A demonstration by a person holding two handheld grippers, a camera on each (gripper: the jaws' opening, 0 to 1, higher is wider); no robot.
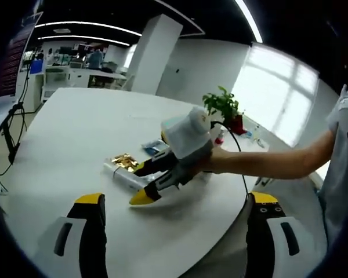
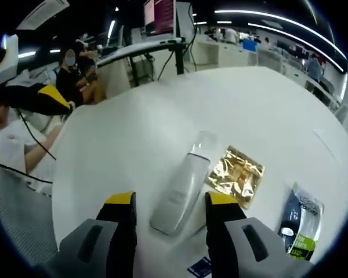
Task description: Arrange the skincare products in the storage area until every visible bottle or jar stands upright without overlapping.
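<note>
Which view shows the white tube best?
The right gripper view: the white tube lies flat on the table, seen whole between the open jaws of the right hand-held gripper. In the left gripper view that gripper hides most of the tube.

1. The round table (image 2: 162,127) has a smooth, matt white top.
2. A white tube (image 2: 180,194) lying on it looks like smooth plastic with a clear cap.
3. A gold sachet (image 2: 236,174) is crinkled, shiny foil.
4. A blue and white sachet (image 2: 301,223) looks glossy.
</note>
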